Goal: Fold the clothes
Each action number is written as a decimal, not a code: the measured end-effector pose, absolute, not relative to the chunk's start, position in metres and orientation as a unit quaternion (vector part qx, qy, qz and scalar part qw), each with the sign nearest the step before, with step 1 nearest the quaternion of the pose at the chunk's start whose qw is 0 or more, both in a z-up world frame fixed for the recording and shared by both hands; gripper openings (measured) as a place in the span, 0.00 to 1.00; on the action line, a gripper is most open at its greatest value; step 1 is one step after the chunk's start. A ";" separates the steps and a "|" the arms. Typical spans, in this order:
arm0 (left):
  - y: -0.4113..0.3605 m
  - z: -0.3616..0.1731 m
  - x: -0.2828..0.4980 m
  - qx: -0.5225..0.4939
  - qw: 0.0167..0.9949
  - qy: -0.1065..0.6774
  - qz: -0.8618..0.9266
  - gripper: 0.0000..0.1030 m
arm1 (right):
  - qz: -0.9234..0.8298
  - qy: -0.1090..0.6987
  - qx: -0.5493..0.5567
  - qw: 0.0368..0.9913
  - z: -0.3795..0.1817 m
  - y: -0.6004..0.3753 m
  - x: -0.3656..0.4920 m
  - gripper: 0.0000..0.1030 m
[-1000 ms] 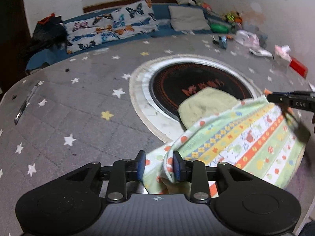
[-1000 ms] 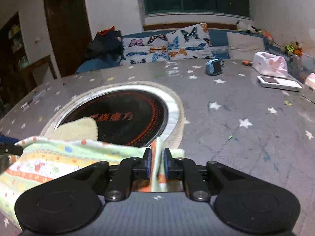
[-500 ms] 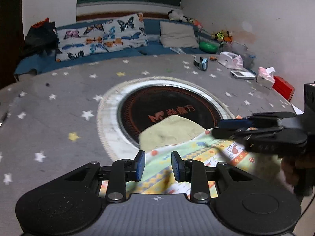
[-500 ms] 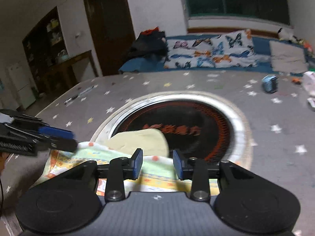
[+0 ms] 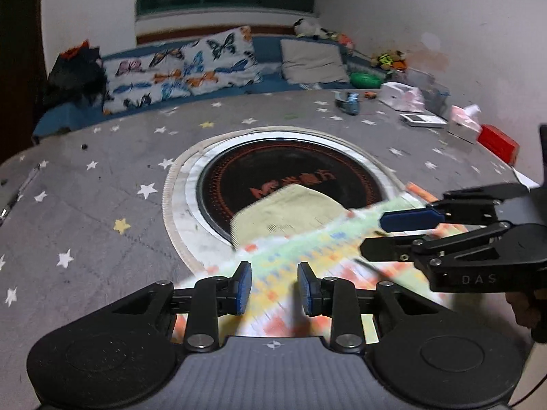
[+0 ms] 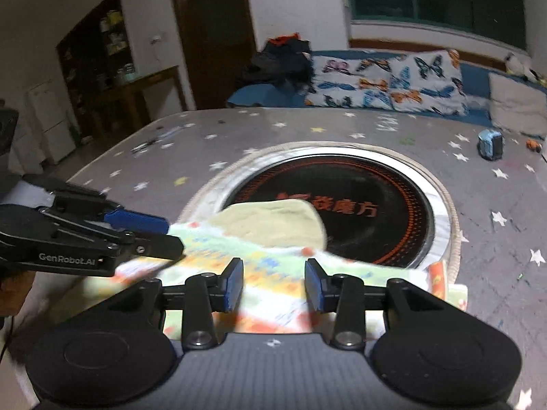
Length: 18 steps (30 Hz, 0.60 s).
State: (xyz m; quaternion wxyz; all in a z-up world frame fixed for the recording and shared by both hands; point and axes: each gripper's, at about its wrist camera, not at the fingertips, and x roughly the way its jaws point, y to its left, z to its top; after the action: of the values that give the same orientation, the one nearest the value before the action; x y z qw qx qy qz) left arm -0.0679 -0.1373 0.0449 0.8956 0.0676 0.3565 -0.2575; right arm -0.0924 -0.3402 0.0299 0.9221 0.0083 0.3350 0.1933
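Observation:
A colourful striped garment (image 5: 307,249) lies folded on the grey star-print table, and a pale yellow-green part (image 5: 290,212) of it reaches onto the round black disc. My left gripper (image 5: 273,283) hovers open over the garment's near edge, with nothing pinched. My right gripper (image 5: 371,235) comes in from the right, close above the cloth. In the right wrist view the right gripper (image 6: 273,282) has its jaws opening over the garment (image 6: 266,263), pads off the cloth. The left gripper (image 6: 172,235) points in from the left.
A round black-and-orange disc (image 5: 290,174) with a white rim sits mid-table. A pen (image 5: 17,194) lies near the left edge. A blue object (image 5: 348,102), a white device (image 5: 422,120) and a red box (image 5: 497,143) stand at the right. Butterfly pillows (image 5: 181,68) lie behind.
The right gripper was shut on the garment's edge and has let go and opened. The left gripper no longer has cloth between its fingers. Both grippers have come close together over the cloth.

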 end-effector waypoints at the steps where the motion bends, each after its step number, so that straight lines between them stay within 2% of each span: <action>1: -0.137 0.045 -0.077 0.068 0.895 0.354 -0.262 0.31 | 0.202 0.334 0.006 0.921 0.032 -0.338 -0.100 0.39; 12: -0.130 0.025 -0.143 0.071 0.902 0.345 -0.251 0.30 | 0.231 0.316 -0.076 0.917 0.018 -0.301 -0.170 0.40; 18: -0.120 0.021 -0.158 0.059 0.906 0.342 -0.245 0.31 | 0.221 0.316 -0.061 0.920 0.019 -0.313 -0.182 0.43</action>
State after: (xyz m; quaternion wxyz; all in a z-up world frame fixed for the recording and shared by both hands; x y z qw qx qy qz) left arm -0.1579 -0.1204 0.0206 0.9055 0.0595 0.3416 -0.2445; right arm -0.1824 -0.3133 0.0192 0.9204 -0.0613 0.3165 0.2212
